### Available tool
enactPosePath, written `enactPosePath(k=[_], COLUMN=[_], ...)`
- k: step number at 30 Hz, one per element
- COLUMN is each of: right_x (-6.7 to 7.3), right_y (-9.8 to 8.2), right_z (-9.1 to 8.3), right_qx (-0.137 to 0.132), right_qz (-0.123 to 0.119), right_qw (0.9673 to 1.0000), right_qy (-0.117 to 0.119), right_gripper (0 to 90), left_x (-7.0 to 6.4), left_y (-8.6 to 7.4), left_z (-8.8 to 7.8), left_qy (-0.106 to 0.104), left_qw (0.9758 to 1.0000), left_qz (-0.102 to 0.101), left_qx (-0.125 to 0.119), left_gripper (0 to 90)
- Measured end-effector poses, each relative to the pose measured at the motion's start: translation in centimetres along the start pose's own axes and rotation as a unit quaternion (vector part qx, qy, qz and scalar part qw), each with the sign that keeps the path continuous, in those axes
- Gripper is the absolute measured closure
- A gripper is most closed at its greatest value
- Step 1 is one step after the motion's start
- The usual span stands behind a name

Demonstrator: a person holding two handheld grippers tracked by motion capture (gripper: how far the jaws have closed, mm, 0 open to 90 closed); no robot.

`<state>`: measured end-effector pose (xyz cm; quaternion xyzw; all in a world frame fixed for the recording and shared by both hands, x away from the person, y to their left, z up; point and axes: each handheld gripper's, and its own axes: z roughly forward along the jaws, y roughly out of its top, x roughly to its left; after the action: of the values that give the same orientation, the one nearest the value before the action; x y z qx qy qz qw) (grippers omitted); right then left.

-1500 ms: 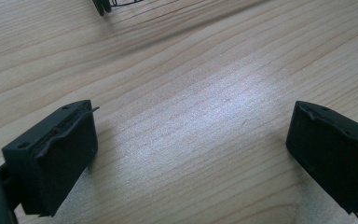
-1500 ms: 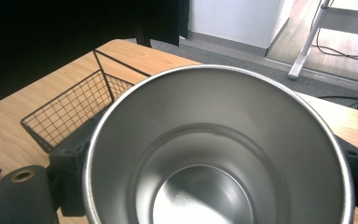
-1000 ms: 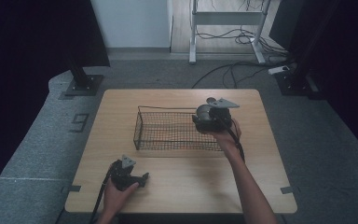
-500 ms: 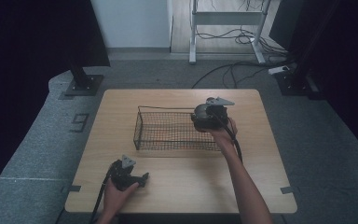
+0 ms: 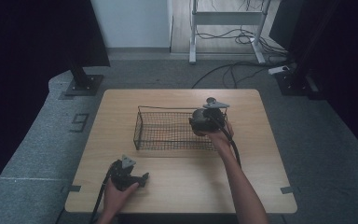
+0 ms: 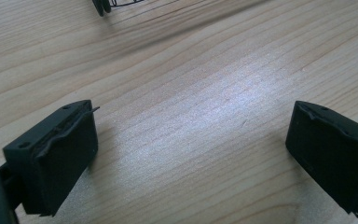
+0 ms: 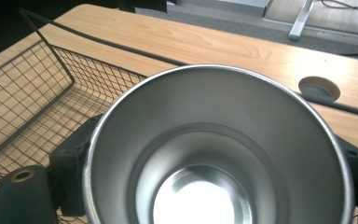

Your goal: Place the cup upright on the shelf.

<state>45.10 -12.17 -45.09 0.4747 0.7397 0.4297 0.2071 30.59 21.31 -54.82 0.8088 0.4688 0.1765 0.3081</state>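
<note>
Steel cup [image 7: 216, 149], gripped in our right claw [image 5: 207, 119], has drifted left over the wire basket [image 5: 168, 130] end, so a drop looks close; left claw [image 6: 191, 158] rests open on the table [image 5: 186, 182].

The left gripper [image 6: 191, 154] is seen with its two black jaws spread wide apart, one at the lower left and one at the lower right. Bare light wood of the table [image 6: 196, 84] is seen between and beyond them. At the top edge, a small dark piece of wire basket [image 6: 116, 3] is glimpsed.
</note>
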Motion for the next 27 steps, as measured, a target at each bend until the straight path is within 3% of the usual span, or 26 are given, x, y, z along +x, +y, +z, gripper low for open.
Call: enactPosePath(k=[14,27], right_x=[-0.9,-0.8], right_y=[-1.1,-1.6], right_z=[1.4,2.3], right_qx=[0.026,0.048], right_qz=[0.02,0.017], right_qw=[0.9994,0.9985], right_qy=[-0.011,-0.018], right_gripper=[13.7,13.7], left_x=[0.0,0.0], left_y=[0.0,0.0], left_z=[0.0,0.0], left_qy=[0.0,0.0], left_qw=[1.0,1.0], left_qz=[0.0,0.001], left_qx=[0.0,0.0], left_gripper=[2.1,2.3])
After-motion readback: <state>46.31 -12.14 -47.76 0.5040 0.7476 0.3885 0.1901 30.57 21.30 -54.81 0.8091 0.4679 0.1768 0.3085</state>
